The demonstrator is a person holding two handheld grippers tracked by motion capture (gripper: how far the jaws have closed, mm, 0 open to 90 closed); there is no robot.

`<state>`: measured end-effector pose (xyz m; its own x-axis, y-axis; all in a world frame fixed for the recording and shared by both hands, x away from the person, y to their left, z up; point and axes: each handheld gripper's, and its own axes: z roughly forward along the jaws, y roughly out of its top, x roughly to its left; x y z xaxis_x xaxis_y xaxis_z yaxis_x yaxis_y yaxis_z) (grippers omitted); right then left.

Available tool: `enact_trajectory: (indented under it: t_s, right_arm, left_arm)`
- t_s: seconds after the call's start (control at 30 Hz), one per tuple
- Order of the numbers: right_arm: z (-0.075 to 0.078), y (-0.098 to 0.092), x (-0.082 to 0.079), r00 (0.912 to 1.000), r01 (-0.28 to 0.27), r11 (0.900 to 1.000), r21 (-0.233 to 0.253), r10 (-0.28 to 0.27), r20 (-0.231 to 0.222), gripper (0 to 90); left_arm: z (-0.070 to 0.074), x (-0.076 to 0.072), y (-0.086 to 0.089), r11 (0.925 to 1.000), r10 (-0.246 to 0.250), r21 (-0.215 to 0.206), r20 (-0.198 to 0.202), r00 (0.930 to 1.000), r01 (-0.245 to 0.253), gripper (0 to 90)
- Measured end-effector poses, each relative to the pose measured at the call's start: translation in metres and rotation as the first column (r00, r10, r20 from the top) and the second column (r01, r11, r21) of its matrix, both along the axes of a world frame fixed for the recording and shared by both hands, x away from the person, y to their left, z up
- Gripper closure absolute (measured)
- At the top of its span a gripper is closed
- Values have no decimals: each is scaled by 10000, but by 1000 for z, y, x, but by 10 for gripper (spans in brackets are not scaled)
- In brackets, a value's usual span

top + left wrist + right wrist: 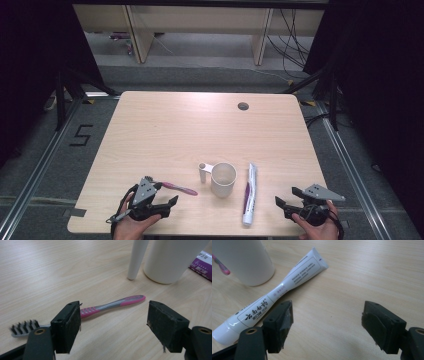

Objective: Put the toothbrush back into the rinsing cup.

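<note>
Two grippers parked at the near edge, both jaws wide, nothing gripped.
Left gripper [165, 204] sits over the toothbrush [110, 305], which lies flat on the table [165, 130] just left of the white cup [223, 179]; looks like the approach step. Next: lower, straddle the handle, close. Right gripper [289, 199] idles beside the toothpaste tube [279, 291], right of cup.

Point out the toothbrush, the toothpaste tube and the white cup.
toothbrush [112, 304], left gripper view, on its handle.
toothpaste tube [287, 282], right gripper view, on its body.
white cup [223, 180], high view, on its outer wall.
</note>
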<state>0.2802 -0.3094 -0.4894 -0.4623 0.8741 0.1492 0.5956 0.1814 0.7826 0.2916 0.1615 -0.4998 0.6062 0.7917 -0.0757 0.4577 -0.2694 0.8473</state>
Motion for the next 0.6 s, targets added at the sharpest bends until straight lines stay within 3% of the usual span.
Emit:
enact_trajectory:
  t_s: [0.13, 0.27, 0.3, 0.4, 0.6]
  right_arm:
    - [0, 0, -1, 10000, -17, 10000, 78, 17, -86, 263]
    - [0, 0, 0, 10000, 2, 10000, 98, -2, 60, 263]
    - [-1, -3, 2, 9992, -120, 9998, -158, 126, 390, 264]
    - [0, -4, 2, 9991, -103, 9998, -183, 110, 398, 267]
    - [-2, -4, 3, 9992, -64, 9997, -231, 74, 394, 268]
  left_arm:
    - [3, 4, -6, 10000, 49, -62, 9, 10000, -48, 287]
    - [5, 11, -13, 9999, -126, -35, -37, 9999, 125, 325]
    - [5, 12, -15, 9998, -161, -69, -64, 9998, 161, 363]
    - [6, 18, -23, 9994, -355, 19, -113, 9993, 355, 389]
    - [6, 26, -34, 9971, -752, 89, -23, 9972, 752, 589]
